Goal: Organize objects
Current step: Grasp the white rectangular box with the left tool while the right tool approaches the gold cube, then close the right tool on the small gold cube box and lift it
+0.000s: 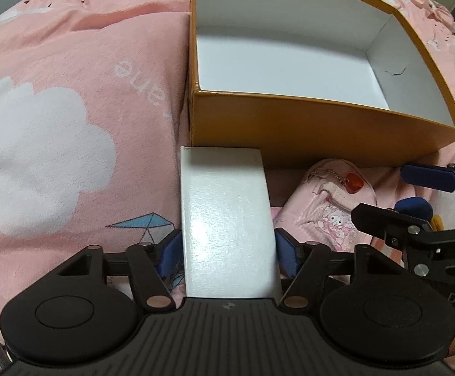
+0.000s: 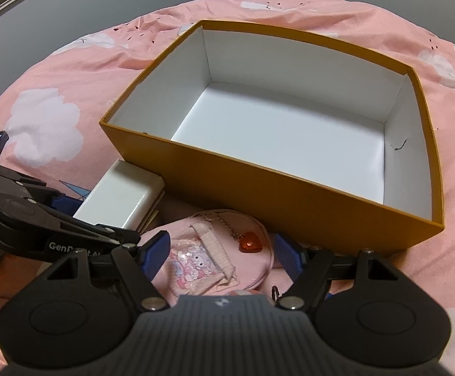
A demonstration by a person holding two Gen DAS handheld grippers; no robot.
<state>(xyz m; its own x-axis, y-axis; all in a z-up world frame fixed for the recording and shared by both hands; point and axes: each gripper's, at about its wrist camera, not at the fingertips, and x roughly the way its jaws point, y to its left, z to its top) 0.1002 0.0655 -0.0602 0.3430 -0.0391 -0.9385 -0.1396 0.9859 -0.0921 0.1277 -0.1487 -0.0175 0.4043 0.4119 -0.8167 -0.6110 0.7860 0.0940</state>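
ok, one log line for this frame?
left tongs: closed on white box | right tongs: open around pink pouch | orange box: empty

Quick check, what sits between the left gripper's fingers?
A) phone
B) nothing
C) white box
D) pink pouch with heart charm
C: in the left wrist view the white box sits between the left gripper pads, just in front of the open orange box.
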